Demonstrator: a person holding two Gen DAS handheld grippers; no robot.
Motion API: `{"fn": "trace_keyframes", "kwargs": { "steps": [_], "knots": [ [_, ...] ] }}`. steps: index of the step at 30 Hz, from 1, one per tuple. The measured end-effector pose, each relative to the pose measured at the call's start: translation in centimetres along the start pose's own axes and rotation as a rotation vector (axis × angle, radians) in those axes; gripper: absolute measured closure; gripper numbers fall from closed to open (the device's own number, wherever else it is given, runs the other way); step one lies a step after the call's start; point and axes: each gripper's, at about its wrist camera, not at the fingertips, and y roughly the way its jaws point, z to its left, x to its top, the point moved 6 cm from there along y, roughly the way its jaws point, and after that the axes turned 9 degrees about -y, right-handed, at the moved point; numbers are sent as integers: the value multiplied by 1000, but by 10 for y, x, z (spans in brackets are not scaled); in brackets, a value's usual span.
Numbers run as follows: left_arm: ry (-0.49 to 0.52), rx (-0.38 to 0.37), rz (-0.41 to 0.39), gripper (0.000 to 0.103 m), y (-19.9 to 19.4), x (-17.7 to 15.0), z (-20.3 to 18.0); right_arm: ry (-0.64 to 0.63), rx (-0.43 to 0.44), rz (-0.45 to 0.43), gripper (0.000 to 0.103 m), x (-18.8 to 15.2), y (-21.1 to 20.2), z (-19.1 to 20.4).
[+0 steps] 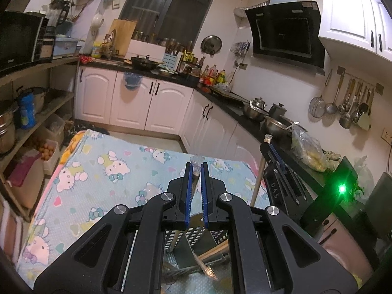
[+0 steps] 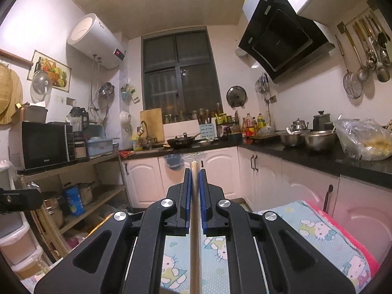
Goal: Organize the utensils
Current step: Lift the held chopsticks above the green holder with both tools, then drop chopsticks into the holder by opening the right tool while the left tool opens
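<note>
Closest, we are holding two grippers over a cartoon-cat cloth point(image 1: 103, 161). Our left gripper point(image 1: 195, 171) is pinching a utensil in a clear wrapper point(image 1: 196, 174), its lower end hanging into a perforated basket point(image 1: 178, 238) where chopsticks point(image 1: 213, 253) are lying. Our right gripper point(image 2: 194, 175) is pinching a wooden stick point(image 2: 194, 220), its tip poking out past the blue pads point(image 2: 202, 188). Farther off, black counters point(image 2: 318, 156) are carrying metal bowls point(image 2: 318, 139) and a wok point(image 2: 181, 142). Ladles point(image 1: 348, 105) are hanging on the wall.
</note>
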Motion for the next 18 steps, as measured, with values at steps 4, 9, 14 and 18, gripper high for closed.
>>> {"fn": "trace_keyframes", "kwargs": {
  "steps": [4,9,14,18],
  "knots": [
    [-3,9,14,101,3,-5,1,4,13,11,84,-3,-3,-3],
    [-8,22,29,101,4,-10,4,27,33,21,80,-2,-13,-5],
    [-17,36,40,101,4,-16,6,37,51,33,74,0,-26,-7],
    [-21,51,47,101,0,-21,8,39,67,55,65,1,-36,-9]
  ]
}}
